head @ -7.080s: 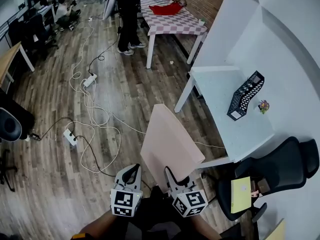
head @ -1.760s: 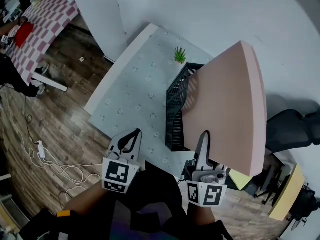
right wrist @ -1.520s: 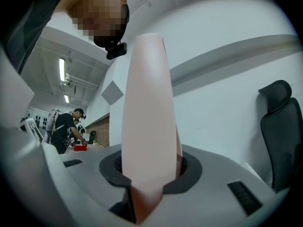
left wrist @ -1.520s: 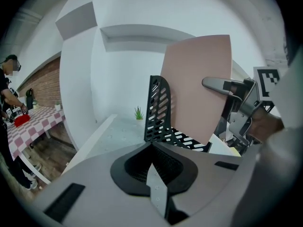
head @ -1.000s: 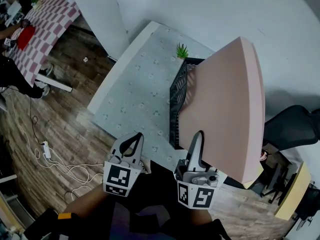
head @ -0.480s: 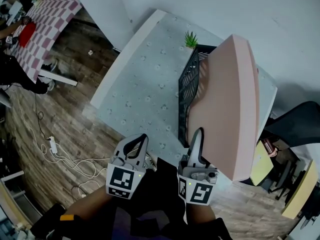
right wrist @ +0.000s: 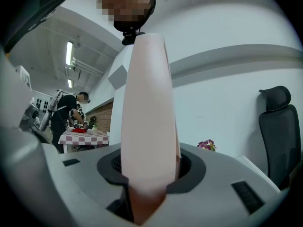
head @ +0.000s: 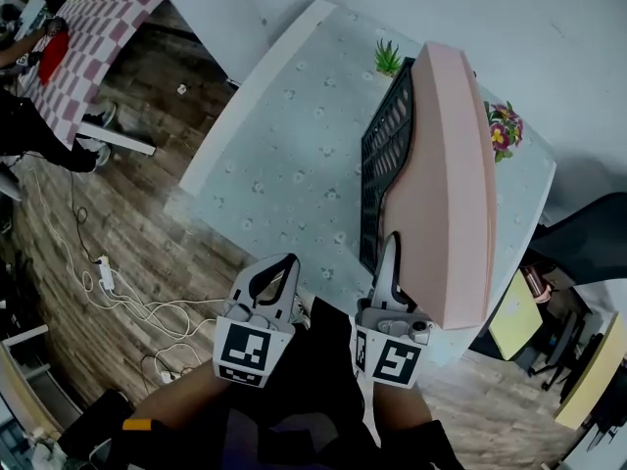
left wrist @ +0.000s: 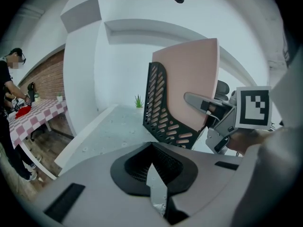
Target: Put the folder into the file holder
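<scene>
The pink folder (head: pixel 449 179) had swung from a slanted pose with its broad face up, as it was 1 second earlier, to standing on edge. It had also dropped, so its left face lay against the inner wall of the black mesh file holder (head: pixel 382 150). It seemed partly inside the holder, though how deep its bottom edge reached could not be seen. That suggested the insertion was almost done, with only the letting-go left.

The folder was pale, matte and thick, bulging along its length, and it rose well above the holder's rim.

The right gripper (head: pixel 390 255) had the folder's near edge between its jaws. The jaws had just been opening, yet the folder filled the gap and appeared to touch both sides. The left gripper (head: pixel 286 262) hovered beside it with its jaws together and nothing in them.

The holder stood on the speckled grey table (head: pixel 284 135), with 1 small green plant (head: pixel 388 59) at its far end and a flower cluster (head: pixel 502 127) just right of the folder
</scene>
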`<state>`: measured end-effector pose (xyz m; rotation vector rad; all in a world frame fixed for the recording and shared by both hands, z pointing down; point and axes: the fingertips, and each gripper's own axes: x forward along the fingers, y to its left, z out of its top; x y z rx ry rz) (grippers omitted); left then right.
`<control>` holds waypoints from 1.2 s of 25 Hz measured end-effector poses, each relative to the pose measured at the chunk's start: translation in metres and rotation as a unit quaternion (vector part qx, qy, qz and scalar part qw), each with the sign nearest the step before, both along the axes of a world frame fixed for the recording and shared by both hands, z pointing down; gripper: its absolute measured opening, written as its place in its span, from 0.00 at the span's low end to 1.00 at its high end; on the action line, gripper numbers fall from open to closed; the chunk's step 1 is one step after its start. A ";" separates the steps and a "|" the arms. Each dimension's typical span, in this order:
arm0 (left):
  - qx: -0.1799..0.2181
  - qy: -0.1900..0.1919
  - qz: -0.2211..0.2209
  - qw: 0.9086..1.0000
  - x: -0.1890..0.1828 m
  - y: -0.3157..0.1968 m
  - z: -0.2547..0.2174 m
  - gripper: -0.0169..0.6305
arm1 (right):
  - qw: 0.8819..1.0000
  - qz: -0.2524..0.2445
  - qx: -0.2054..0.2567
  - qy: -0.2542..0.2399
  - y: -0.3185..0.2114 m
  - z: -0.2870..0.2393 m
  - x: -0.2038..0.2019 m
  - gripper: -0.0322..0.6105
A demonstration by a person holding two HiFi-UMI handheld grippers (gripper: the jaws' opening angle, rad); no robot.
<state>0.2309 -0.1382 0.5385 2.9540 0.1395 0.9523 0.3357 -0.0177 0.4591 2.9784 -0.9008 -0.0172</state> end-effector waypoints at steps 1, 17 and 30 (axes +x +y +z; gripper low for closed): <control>0.000 0.003 -0.002 1.000 -0.003 0.000 -0.004 0.04 | 1.000 0.002 -0.004 -0.007 0.001 0.001 0.000 0.32; -0.010 0.080 -0.010 0.997 -0.062 0.029 -0.075 0.04 | 0.989 -0.009 -0.109 -0.099 0.020 0.002 -0.032 0.41; 0.010 0.176 -0.038 0.984 -0.125 0.029 -0.135 0.04 | 0.992 -0.069 -0.073 -0.074 0.014 -0.064 -0.153 0.28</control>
